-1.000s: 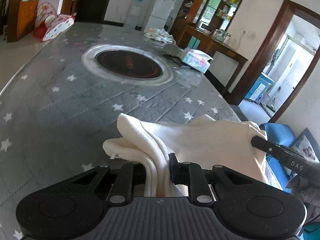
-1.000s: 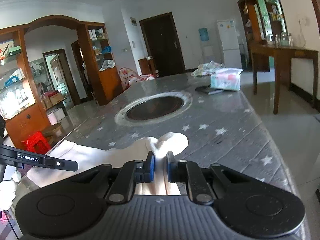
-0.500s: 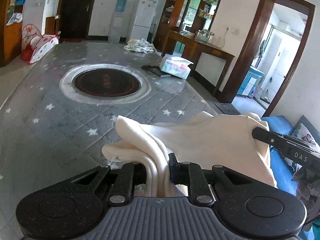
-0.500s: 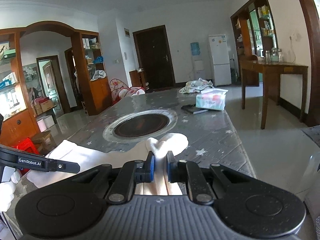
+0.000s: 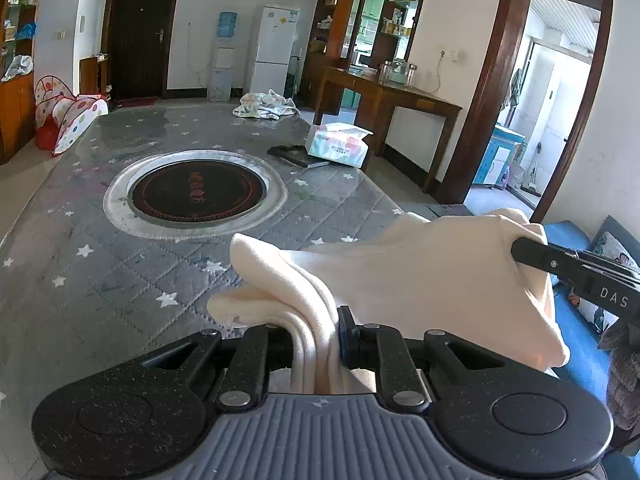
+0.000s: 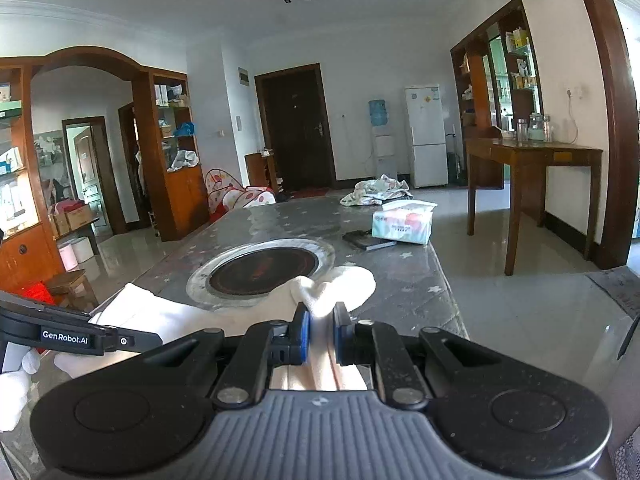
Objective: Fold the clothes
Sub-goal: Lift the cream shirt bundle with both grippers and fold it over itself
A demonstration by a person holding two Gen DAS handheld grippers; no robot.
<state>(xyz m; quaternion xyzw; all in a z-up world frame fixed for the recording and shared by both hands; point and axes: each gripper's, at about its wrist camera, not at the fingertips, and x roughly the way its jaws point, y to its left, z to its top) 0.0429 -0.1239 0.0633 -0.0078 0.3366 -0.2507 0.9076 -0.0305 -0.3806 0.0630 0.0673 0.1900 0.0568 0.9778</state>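
The left gripper [image 5: 316,324] pinches a bunched edge of the cream cloth [image 5: 420,280] – held up over the near end of the gray starred table [image 5: 100,272], this side of its round burner [image 5: 198,194]. The right gripper [image 6: 320,330] pinches the cloth's other end – fingers pressed tight on it.
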